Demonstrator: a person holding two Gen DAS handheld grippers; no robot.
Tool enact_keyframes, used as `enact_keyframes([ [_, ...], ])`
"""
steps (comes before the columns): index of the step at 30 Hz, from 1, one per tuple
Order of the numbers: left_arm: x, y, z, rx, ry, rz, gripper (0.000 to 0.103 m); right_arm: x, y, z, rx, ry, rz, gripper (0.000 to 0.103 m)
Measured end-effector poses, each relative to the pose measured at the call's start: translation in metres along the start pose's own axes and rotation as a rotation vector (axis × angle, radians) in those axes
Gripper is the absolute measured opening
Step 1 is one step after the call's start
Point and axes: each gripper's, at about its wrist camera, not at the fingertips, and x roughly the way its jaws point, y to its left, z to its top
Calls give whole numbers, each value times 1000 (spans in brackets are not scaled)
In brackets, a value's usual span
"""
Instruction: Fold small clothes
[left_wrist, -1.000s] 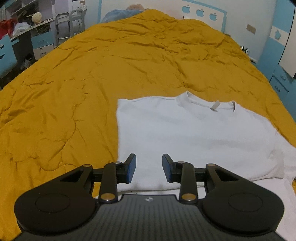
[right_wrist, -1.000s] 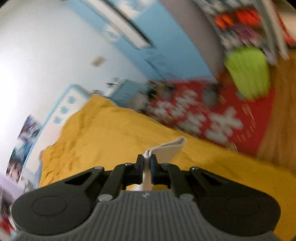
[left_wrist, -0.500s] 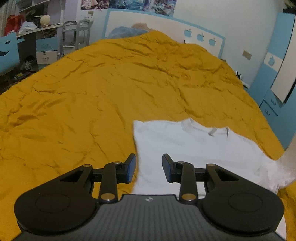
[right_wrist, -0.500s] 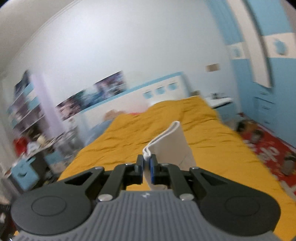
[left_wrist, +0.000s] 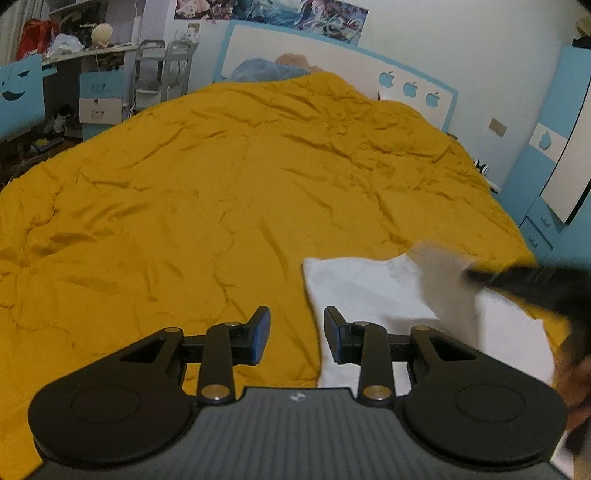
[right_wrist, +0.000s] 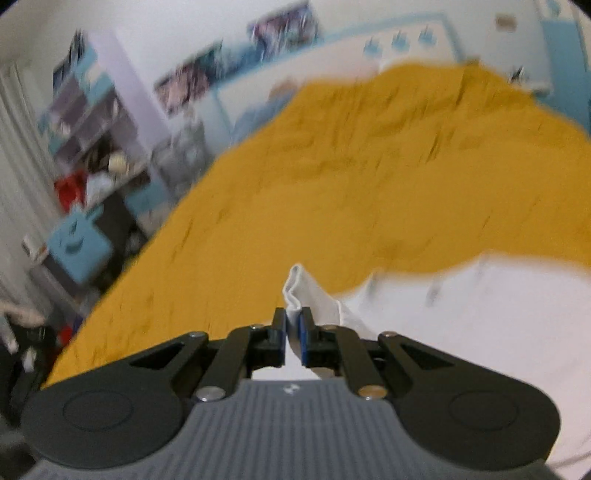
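Pinched tight, the right gripper holds a bunched fold of the white T-shirt between its blue-padded fingers, the cloth rising in a soft creased peak just past the tips; from the left wrist view the same gripper shows only as a dark blur at the right edge, with a pale lifted flap of the shirt in front of it; the left gripper has its jaws spread wide with nothing between them, hovering over the bedspread beside the shirt's left edge, its right finger over the white cloth; the shirt lies at the near right part of the bed, smooth and flat where it rests, thin knit by the look of it; the bedspread is mustard-yellow, quilted, wrinkled all over in shallow ridges; farther off a white headboard edged in blue carries three blue apple shapes; blue bedding and something tan lie bunched at its foot; to the left stands a desk piled with a red bag and pale objects, too small to tell apart; posters hang on the far wall.
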Motion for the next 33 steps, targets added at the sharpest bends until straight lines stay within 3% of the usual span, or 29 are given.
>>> enact_keyframes([
  [6, 19, 17, -9, -25, 40, -12, 39, 73, 10, -63, -1, 176, 32, 5],
  [9, 28, 19, -15, -38, 54, -55, 39, 92, 0, -73, 52, 253, 121, 9],
  [10, 31, 19, -15, -41, 58, -75, 39, 92, -5, -72, 73, 261, 154, 17],
  [11, 35, 18, -16, -46, 62, -94, 39, 85, -13, -66, 83, 260, 181, 34],
  [12, 38, 17, -16, -54, 65, -116, 39, 80, -18, -62, 88, 249, 203, 40],
  [14, 47, 12, -16, -69, 71, -160, 40, 64, -29, -53, 81, 224, 225, 41],
  [19, 80, -8, -18, -98, 120, -270, 46, 24, -83, -31, 55, 173, 142, 42],
  [22, 108, -19, -23, -130, 175, -299, 46, -6, -124, -30, 32, 139, 63, 41],
  [32, 168, -31, -33, -187, 232, -234, 45, -108, -248, -60, 29, 63, -91, 41],
  [33, 168, -34, -34, -175, 228, -236, 35, -118, -257, -66, 25, 55, -119, 41],
])
